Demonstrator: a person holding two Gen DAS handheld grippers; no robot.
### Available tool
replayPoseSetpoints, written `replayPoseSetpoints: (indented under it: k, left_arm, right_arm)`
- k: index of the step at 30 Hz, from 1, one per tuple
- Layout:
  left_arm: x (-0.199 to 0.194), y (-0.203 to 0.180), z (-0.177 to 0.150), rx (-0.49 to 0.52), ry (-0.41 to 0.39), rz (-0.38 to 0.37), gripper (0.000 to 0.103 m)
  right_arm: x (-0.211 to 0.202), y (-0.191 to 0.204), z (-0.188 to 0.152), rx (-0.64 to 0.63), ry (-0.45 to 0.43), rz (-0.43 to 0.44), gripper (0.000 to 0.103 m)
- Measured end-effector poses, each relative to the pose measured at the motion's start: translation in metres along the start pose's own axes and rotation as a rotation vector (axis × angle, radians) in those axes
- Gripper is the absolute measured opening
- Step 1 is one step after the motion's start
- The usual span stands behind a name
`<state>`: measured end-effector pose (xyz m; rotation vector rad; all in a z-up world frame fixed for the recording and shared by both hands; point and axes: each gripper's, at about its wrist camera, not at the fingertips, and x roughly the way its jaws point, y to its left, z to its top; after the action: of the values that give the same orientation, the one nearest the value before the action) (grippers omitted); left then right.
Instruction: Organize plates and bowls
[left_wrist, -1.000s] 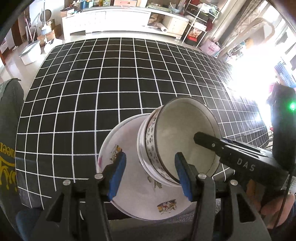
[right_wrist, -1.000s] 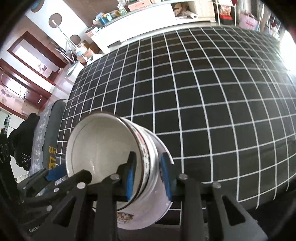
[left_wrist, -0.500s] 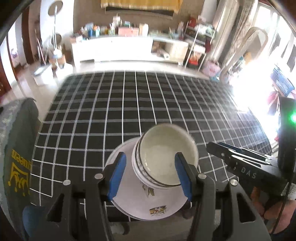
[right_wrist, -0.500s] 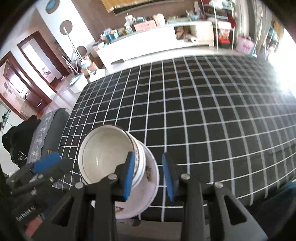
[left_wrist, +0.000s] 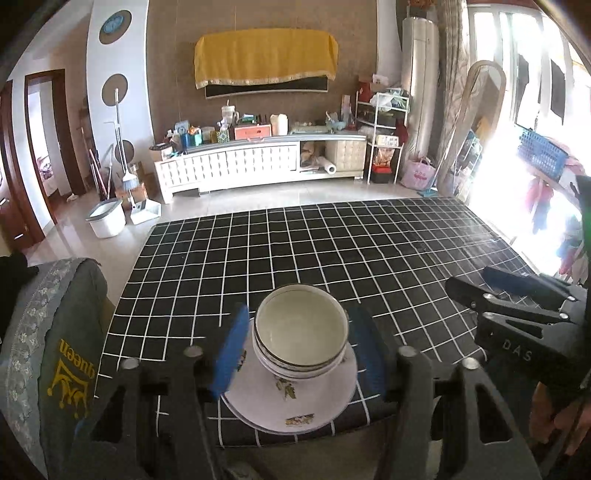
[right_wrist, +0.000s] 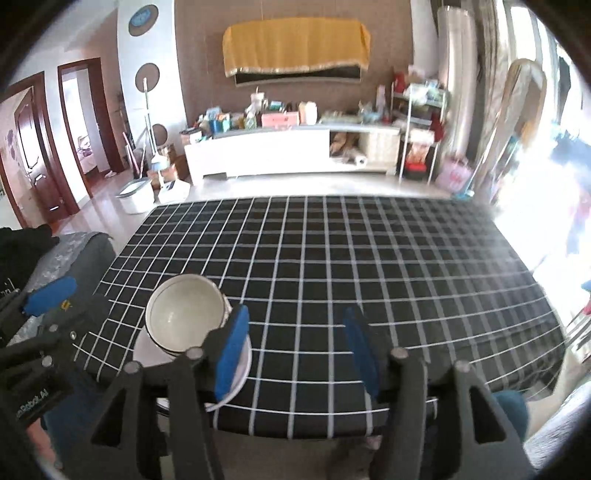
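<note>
Both grippers, left gripper and right gripper, hang open and empty. Bowls sit stacked on plates at the tablecloth's near edge; stacking looks finished, so next comes drawing clear.

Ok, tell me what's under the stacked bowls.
The stacked bowls sit on white plates with small printed motifs, lying on the checked tablecloth. The plate centre beneath the bowls is covered.
</note>
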<state>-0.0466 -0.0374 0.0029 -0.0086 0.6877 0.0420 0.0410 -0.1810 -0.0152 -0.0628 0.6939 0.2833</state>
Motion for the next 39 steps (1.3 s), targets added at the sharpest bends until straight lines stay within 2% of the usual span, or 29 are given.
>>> replayPoseSetpoints:
  k: [1,4,6,8,10,12,13,17,25,39]
  left_arm:
    - [-0.007,-0.002,-0.001,-0.006,-0.014,0.001,0.061]
    - [-0.022,-0.006,-0.006,-0.016,-0.045,0.003,0.079]
    - [-0.034,-0.006,-0.011,-0.02,-0.088,0.001,0.08]
    - [-0.046,-0.008,-0.017,-0.019,-0.128,0.016,0.084]
    - [-0.052,-0.01,-0.02,-0.015,-0.149,0.023,0.087]
    - [-0.06,-0.011,-0.024,-0.018,-0.168,0.014,0.095]
    - [-0.063,-0.011,-0.026,-0.019,-0.174,0.004,0.103]
    - [-0.071,-0.013,-0.03,-0.006,-0.21,-0.002,0.103]
    - [-0.076,-0.018,-0.041,0.007,-0.201,-0.024,0.103]
    - [-0.08,-0.015,-0.044,0.0,-0.212,0.002,0.103]
  right_arm:
    - [-0.005,-0.001,-0.001,-0.004,-0.017,-0.009,0.069]
    - [-0.018,-0.007,-0.003,-0.005,-0.062,-0.021,0.081]
    - [-0.028,-0.011,-0.007,0.006,-0.096,-0.026,0.092]
    - [-0.037,-0.013,-0.011,0.014,-0.119,-0.027,0.1]
    - [-0.044,-0.015,-0.015,0.008,-0.13,-0.026,0.102]
    - [-0.05,-0.016,-0.018,0.003,-0.145,-0.029,0.103]
    - [-0.053,-0.016,-0.02,0.0,-0.152,-0.032,0.103]
    - [-0.059,-0.014,-0.029,-0.007,-0.171,-0.049,0.103]
    - [-0.067,-0.009,-0.046,-0.03,-0.171,-0.01,0.103]
    - [-0.082,-0.013,-0.054,-0.028,-0.204,0.006,0.103]
